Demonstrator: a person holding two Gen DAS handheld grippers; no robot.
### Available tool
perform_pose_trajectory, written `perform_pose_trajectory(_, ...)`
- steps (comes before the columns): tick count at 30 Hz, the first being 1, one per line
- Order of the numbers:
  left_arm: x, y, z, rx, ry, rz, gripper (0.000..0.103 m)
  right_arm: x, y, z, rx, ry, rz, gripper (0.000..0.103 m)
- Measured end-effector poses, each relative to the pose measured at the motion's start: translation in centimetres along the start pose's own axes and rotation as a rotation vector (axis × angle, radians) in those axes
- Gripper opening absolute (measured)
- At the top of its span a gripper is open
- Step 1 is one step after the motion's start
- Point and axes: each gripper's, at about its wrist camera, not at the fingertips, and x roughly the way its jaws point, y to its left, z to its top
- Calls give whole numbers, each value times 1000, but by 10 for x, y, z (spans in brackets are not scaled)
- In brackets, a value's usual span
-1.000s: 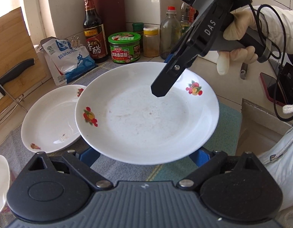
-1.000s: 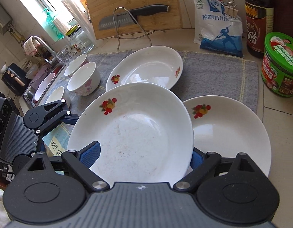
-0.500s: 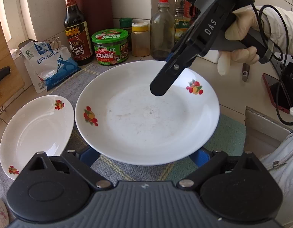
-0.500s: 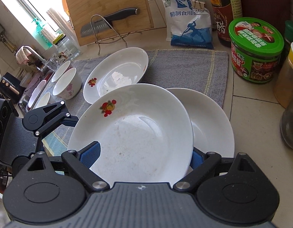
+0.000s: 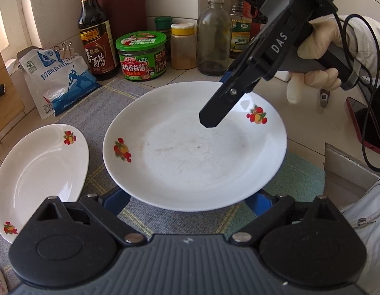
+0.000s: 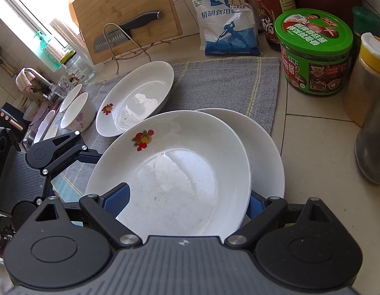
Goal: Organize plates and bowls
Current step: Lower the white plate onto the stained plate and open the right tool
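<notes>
A white plate with fruit prints (image 5: 195, 147) is held between both grippers above the mat. My left gripper (image 5: 187, 202) has its blue pads on the plate's near rim. My right gripper (image 6: 187, 201) grips the opposite rim; its body shows in the left wrist view (image 5: 251, 73). In the right wrist view the held plate (image 6: 170, 172) hangs over a second plate (image 6: 266, 157) lying underneath. A third plate (image 6: 135, 98) lies further left on the mat; it also shows in the left wrist view (image 5: 39, 172). Several bowls (image 6: 78, 111) stand beyond it by the sink.
A grey mat (image 6: 227, 83) covers the counter. A green jar (image 5: 142, 55), vinegar bottle (image 5: 96, 32), salt bag (image 5: 62, 81), glass bottle (image 5: 214, 34) and spice jar (image 5: 182, 46) line the wall. A cutting board with a knife (image 6: 128, 28) stands at the back. A phone (image 5: 364, 123) lies right.
Both grippers have carried the held plate to the right, over the second plate; the third plate and bowls have slid left in view.
</notes>
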Motion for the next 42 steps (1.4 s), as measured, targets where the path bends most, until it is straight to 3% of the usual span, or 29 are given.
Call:
perform_pose_trajectory(14,8,3,2,36,3,-9,99,-6,-2,-4,21,-9,-22,97)
perform_pose_trajectory(42,6,0,1,78,-26,-1,100,-21,16,-18,66,-21,-183,100)
